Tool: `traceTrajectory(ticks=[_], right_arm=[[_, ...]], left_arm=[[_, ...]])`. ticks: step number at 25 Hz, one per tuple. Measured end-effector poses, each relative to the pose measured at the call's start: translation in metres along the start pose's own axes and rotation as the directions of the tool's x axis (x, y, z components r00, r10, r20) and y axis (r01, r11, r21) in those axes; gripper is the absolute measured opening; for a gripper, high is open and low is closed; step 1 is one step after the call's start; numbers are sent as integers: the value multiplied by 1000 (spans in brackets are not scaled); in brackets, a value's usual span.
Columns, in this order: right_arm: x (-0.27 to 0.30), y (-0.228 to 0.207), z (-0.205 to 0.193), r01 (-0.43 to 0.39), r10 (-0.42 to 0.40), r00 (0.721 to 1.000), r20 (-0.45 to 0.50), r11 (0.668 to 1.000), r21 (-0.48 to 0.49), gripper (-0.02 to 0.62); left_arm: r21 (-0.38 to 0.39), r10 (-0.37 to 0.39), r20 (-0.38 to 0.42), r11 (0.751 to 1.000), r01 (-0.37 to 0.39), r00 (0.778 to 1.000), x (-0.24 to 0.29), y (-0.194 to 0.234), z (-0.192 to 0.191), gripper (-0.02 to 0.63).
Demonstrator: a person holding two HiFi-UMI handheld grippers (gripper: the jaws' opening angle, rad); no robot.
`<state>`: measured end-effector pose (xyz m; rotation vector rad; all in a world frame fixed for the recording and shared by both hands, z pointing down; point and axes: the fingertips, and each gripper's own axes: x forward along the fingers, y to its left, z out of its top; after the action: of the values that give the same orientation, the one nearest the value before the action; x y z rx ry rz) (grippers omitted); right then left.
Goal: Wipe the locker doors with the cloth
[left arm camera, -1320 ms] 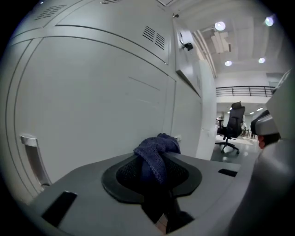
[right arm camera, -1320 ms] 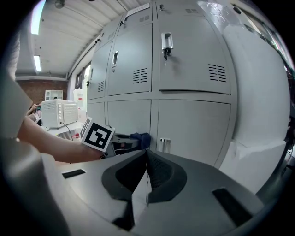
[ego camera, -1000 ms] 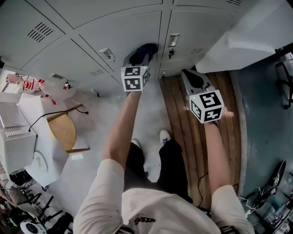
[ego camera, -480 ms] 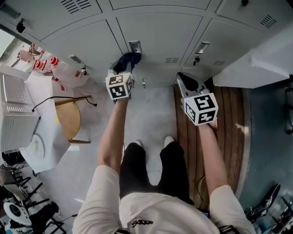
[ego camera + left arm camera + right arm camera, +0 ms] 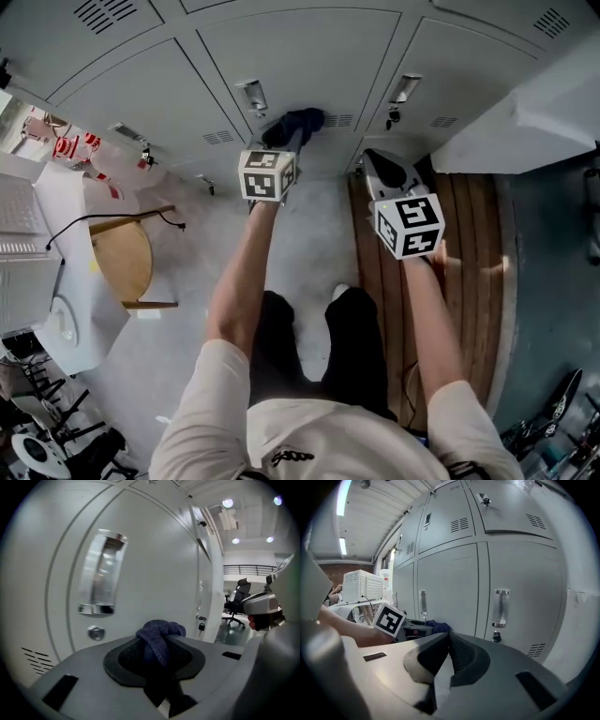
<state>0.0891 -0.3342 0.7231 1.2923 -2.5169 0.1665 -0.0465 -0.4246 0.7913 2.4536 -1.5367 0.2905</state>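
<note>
A dark blue cloth (image 5: 294,123) (image 5: 159,634) is bunched between the jaws of my left gripper (image 5: 289,141) (image 5: 158,645), which is shut on it. The cloth presses against a grey locker door (image 5: 309,56) (image 5: 150,573), just right of its chrome handle (image 5: 251,96) (image 5: 102,576). My right gripper (image 5: 386,169) (image 5: 447,639) hangs to the right with its jaws shut and nothing between them, short of the neighbouring locker door (image 5: 447,588). In the right gripper view the cloth (image 5: 437,626) and the left gripper's marker cube (image 5: 389,618) show at the left.
A second handle (image 5: 403,89) (image 5: 501,607) with a lock below it sits on the door at the right. A wooden bench (image 5: 431,253) lies under my right arm. A round wooden stool (image 5: 127,264) and a white table with a cable (image 5: 56,244) stand at the left.
My left gripper has carried the cloth rightward and up along the locker door, from near the handle to its right. The right gripper has hardly moved.
</note>
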Motion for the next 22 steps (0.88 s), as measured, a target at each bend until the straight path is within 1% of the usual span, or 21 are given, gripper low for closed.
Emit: traceTrajectory(ticks=[3,6,9,11,13,16,19,22], right_arm=[[-11,-21,-12,44,-44,999,-5,999,5,6],[-25,-42,-25,85,-85,996,-19,996,3,6],[-36,-58,-38,110,-110,993,-35,994,-3,6],[-40,-65,-49,116,-117,992,-48,993,-7,6],[-40,-68,-60,117,-117,991,-62,993,-11,6],[-28,-65,-64,102,-103,993,-60,995,-19,6],[-11,-52,-55,74,-75,996,-46,997,-17,6],[2,-28,-39,29,-29,999,-33,999,-22,6]], left_arm=[[10,-66,-1,998,66,998,31,-38,-3,118],[4,-111,-9,994,111,994,59,-70,-12,118],[-6,-132,-27,991,131,991,81,-90,-28,118],[-4,-124,-50,992,124,991,91,-93,-47,118],[-10,-97,-79,995,97,992,93,-85,-68,118],[-16,-38,-96,999,37,995,82,-52,-90,118],[-15,20,-104,1000,-22,994,57,-11,-95,118],[-36,106,-102,993,-110,989,17,33,-89,118]])
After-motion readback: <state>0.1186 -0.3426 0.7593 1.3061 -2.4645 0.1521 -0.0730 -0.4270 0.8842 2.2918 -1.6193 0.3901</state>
